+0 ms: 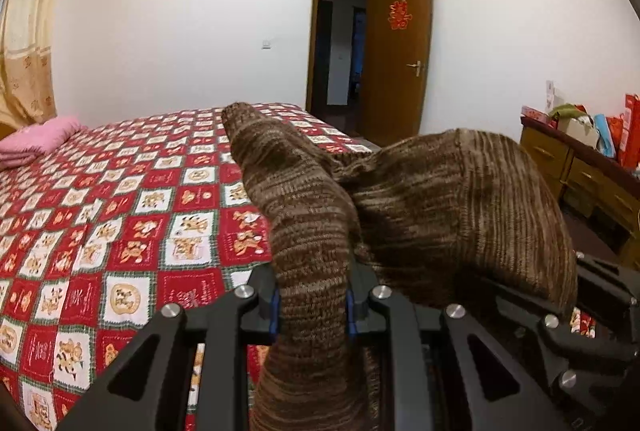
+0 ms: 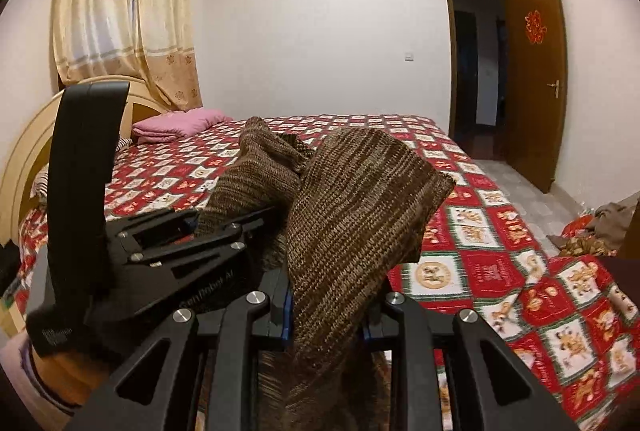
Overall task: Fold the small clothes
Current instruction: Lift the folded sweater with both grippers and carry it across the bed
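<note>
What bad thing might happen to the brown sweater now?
The brown knit sweater is bunched thickly in the left gripper and the right gripper, above the checked bedspread. It may land crumpled instead of flat. Its loose folds might also snag on the left gripper's black frame beside it.

This is a bedroom in a home. A big bed (image 2: 480, 231) fills the room, under a red and white checked cover with little bear pictures. A folded pink blanket (image 2: 176, 125) lies near the pale wooden headboard (image 2: 24, 151). Cream curtains with a frilly top (image 2: 120, 11) hang over the window. A brown wooden door (image 1: 398, 59) with a red paper sign stands open. A brown wooden dresser (image 1: 580, 167) holds bags and boxes. The walls are plain white.
</note>
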`<state>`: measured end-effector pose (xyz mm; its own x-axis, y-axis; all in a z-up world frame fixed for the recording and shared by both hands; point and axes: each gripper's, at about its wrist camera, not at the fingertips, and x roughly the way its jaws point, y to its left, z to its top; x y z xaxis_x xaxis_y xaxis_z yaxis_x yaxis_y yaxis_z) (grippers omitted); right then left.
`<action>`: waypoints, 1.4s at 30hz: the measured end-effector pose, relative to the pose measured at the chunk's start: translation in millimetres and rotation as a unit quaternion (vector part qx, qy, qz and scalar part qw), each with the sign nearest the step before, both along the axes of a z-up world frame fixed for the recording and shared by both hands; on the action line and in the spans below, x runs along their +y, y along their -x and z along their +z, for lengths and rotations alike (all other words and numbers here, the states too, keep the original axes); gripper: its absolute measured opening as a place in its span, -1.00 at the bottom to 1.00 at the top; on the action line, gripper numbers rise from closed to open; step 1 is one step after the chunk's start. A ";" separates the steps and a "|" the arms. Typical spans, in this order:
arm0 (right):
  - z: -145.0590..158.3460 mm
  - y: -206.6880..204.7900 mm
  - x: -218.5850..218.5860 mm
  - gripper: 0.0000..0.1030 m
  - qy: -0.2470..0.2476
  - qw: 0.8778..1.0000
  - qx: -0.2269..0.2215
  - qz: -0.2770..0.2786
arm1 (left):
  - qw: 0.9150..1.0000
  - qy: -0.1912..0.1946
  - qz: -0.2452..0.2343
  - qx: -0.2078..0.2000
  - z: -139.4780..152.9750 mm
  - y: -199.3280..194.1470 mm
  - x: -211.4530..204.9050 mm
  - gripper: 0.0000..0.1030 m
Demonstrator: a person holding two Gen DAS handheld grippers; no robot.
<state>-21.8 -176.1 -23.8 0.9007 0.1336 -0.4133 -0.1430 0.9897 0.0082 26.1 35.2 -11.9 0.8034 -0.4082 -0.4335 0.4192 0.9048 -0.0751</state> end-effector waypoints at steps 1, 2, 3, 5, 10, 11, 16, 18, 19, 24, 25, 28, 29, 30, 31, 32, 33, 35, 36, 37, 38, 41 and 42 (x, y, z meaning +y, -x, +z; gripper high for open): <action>0.1 2.2 -4.2 -0.53 0.004 1.000 -0.002 -0.003 | 1.000 -0.003 -0.003 -0.001 0.0 0.9 -4.1 -0.54; 0.5 4.9 -9.4 -0.53 0.010 1.000 -0.004 -0.009 | 1.000 -0.007 -0.008 -0.001 -0.5 0.9 -11.3 -0.54; 1.1 7.2 -13.1 -0.53 0.013 1.000 -0.006 -0.014 | 1.000 -0.009 -0.014 0.000 -1.2 0.5 -18.7 -0.54; 0.1 10.9 -26.6 -0.53 0.017 0.999 -0.007 -0.028 | 1.000 -0.012 -0.025 0.003 -2.9 -0.9 -31.5 -0.54; -5.9 17.8 -58.5 -0.53 0.013 0.998 -0.002 -0.061 | 0.998 -0.028 -0.052 0.004 -6.7 -1.4 -68.6 -0.54; -6.9 18.6 -63.4 -0.53 0.012 0.998 -0.001 -0.067 | 0.998 -0.031 -0.058 0.005 -7.9 -2.3 -75.8 -0.54; -13.7 21.8 -94.0 -0.53 -0.004 0.995 0.011 -0.098 | 0.996 -0.040 -0.081 0.014 -12.3 -5.5 -103.0 -0.54; -15.7 21.0 -101.0 -0.53 -0.008 0.994 0.014 -0.106 | 0.995 -0.044 -0.087 0.015 -13.8 -6.4 -111.1 -0.54; -16.5 20.1 -104.6 -0.53 -0.011 0.994 0.016 -0.110 | 0.995 -0.045 -0.089 0.016 -15.0 -7.4 -114.6 -0.54; -21.7 16.9 -115.4 -0.53 -0.020 0.992 0.026 -0.123 | 0.994 -0.046 -0.100 0.026 -19.9 -12.7 -125.4 -0.54; -23.0 15.9 -116.9 -0.53 -0.019 0.992 0.028 -0.126 | 0.993 -0.046 -0.102 0.026 -20.7 -12.9 -128.0 -0.54; -25.1 13.2 -116.1 -0.53 -0.011 0.991 0.032 -0.126 | 0.993 -0.048 -0.101 0.030 -24.8 -15.3 -130.0 -0.54; -25.8 10.8 -115.3 -0.53 -0.009 0.992 0.034 -0.125 | 0.993 -0.048 -0.100 0.034 -27.0 -17.9 -130.0 -0.54; -25.8 8.7 -114.5 -0.53 -0.008 0.992 0.035 -0.124 | 0.993 -0.049 -0.098 0.036 -28.7 -21.1 -130.2 -0.54; -25.5 5.7 -114.2 -0.53 -0.007 0.992 0.036 -0.123 | 0.993 -0.049 -0.096 0.038 -29.3 -24.3 -131.5 -0.54; -24.9 0.7 -115.5 -0.53 -0.004 0.992 0.035 -0.125 | 0.994 -0.049 -0.094 0.040 -29.6 -28.4 -131.7 -0.54; -24.5 -3.5 -118.1 -0.53 -0.001 0.991 0.034 -0.127 | 0.994 -0.047 -0.094 0.041 -29.5 -31.9 -132.9 -0.54; -22.5 -11.8 -122.8 -0.54 0.004 0.991 0.033 -0.133 | 0.994 -0.046 -0.095 0.040 -27.4 -40.8 -140.1 -0.54; -21.7 -17.0 -125.4 -0.54 0.010 0.990 0.032 -0.138 | 0.994 -0.047 -0.095 0.038 -27.3 -44.7 -144.9 -0.54; -22.3 -25.2 -129.8 -0.54 0.020 0.989 0.034 -0.145 | 0.994 -0.048 -0.093 0.037 -27.5 -48.7 -149.5 -0.54; -22.4 -30.1 -131.9 -0.54 0.026 0.988 0.036 -0.150 | 0.994 -0.047 -0.092 0.038 -28.0 -52.5 -153.8 -0.54; -28.2 -52.4 -146.1 -0.54 0.040 0.984 0.046 -0.167 | 0.994 -0.052 -0.086 0.034 -35.4 -67.4 -171.0 -0.54; -30.8 -59.4 -149.8 -0.54 0.049 0.982 0.050 -0.173 | 0.994 -0.055 -0.084 0.035 -38.3 -72.5 -175.5 -0.54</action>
